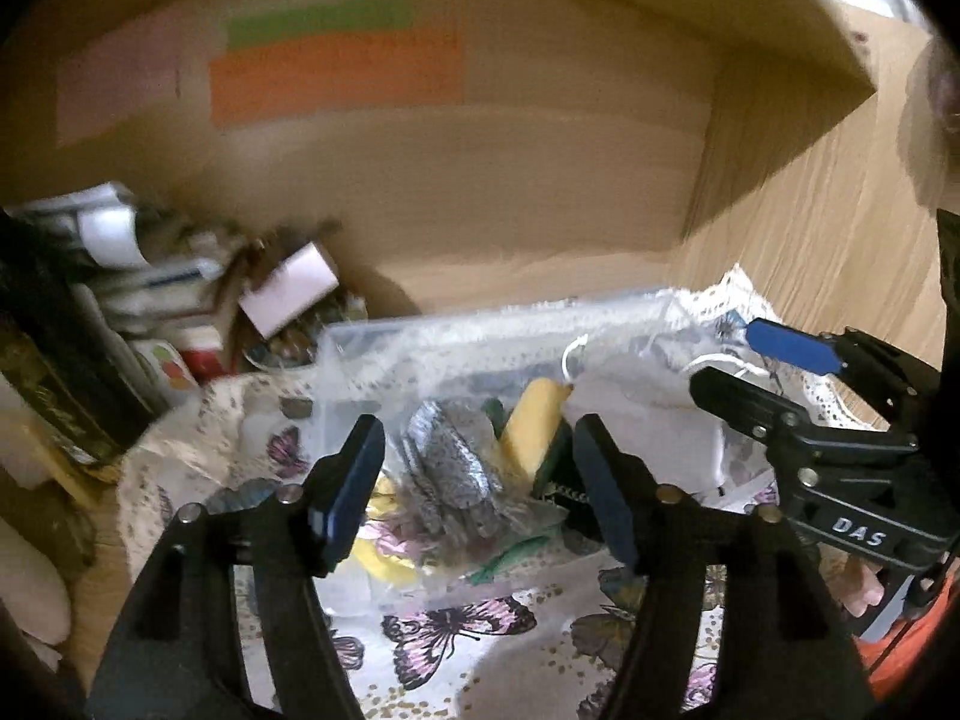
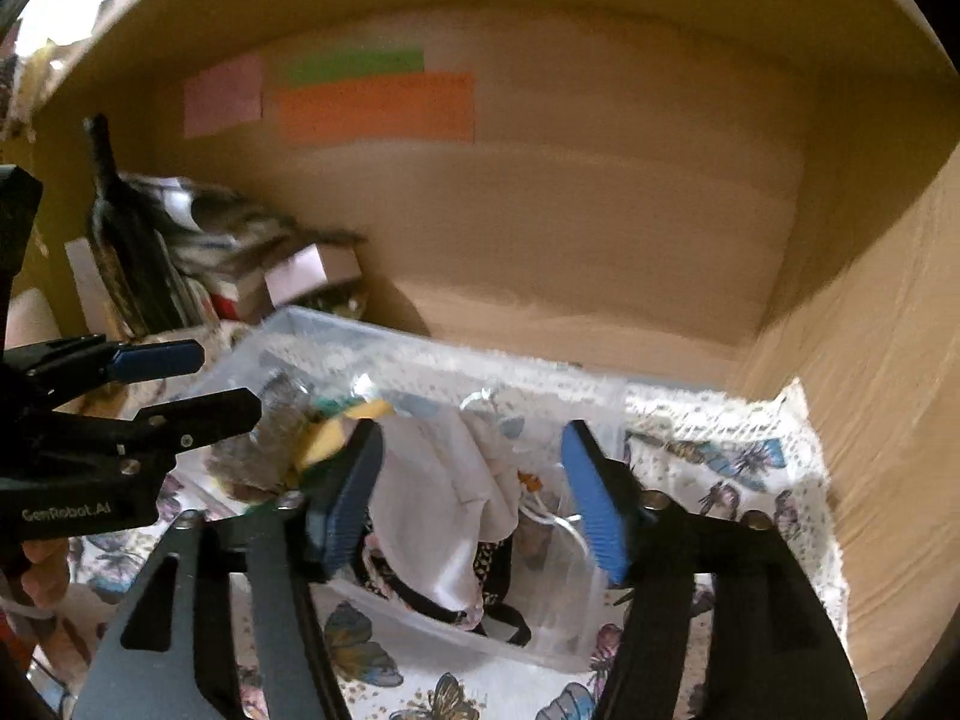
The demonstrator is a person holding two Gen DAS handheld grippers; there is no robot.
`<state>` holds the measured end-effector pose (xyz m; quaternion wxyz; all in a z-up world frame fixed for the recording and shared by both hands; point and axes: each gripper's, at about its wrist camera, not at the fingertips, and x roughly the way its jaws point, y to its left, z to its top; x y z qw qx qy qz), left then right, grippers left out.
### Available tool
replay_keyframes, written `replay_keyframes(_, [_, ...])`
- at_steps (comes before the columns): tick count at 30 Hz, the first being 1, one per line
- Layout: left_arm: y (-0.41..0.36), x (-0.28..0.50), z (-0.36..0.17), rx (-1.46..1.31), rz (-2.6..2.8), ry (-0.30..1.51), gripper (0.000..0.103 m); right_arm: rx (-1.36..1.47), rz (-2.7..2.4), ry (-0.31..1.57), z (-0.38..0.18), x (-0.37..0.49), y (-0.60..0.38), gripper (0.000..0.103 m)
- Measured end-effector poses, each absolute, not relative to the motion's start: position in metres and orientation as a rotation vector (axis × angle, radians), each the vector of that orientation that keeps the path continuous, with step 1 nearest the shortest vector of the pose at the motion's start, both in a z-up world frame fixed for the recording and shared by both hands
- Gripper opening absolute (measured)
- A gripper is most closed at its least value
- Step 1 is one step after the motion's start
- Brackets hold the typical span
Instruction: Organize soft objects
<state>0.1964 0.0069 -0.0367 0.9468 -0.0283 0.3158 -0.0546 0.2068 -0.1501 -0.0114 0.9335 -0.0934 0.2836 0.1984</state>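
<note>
A clear plastic box [image 1: 480,321] [image 2: 432,354] stands on a butterfly-print cloth [image 1: 456,630] inside a wooden cupboard. In its left part lie a grey glittery scourer [image 1: 456,468] and a yellow sponge [image 1: 534,420] [image 2: 327,438]. A white cloth [image 2: 444,492] [image 1: 636,414] with a string fills the right part. My left gripper [image 1: 480,480] [image 2: 198,384] is open over the near left end of the box, pads touching nothing. My right gripper [image 2: 474,492] [image 1: 756,360] is open too, and the white cloth lies loose between its blue pads.
Small boxes, papers and a dark bottle [image 1: 180,300] crowd the back left corner. Orange [image 1: 336,78], green and pink notes are stuck on the back wall. A wooden side wall [image 2: 870,360] closes the right. A hand [image 2: 42,576] shows at the left edge.
</note>
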Motion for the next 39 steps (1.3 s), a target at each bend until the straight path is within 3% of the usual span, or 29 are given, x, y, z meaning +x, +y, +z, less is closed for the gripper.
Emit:
replay_keyframes(3, [0.004, 0.178, -0.021, -0.042, -0.103, 0.581, 0.073, -0.177, 0.414, 0.523, 0.005, 0.19, -0.155, 0.071])
replay_keyframes(7, [0.003, 0.152, -0.001, -0.028, -0.084, 0.488, 0.094, -0.149, 0.431, 0.445, 0.026, 0.164, -0.161, 0.077])
replay_keyframes(9, [0.003, 0.141, 0.007, -0.027, -0.073, 0.45, 0.098, -0.139, 0.436, 0.398, 0.035, 0.15, -0.163, 0.081])
replay_keyframes(12, [0.001, 0.124, 0.018, -0.024, -0.064, 0.406, 0.101, -0.139, 0.448, 0.348, 0.046, 0.13, -0.165, 0.085])
replay_keyframes(17, [-0.002, 0.102, 0.025, -0.01, -0.034, 0.35, 0.102, -0.147, 0.446, 0.291, 0.054, 0.105, -0.165, 0.103])
replay_keyframes(39, [0.0, 0.063, 0.026, -0.048, -0.024, 0.291, 0.103, -0.093, 0.449, 0.282, 0.059, 0.078, -0.17, 0.103])
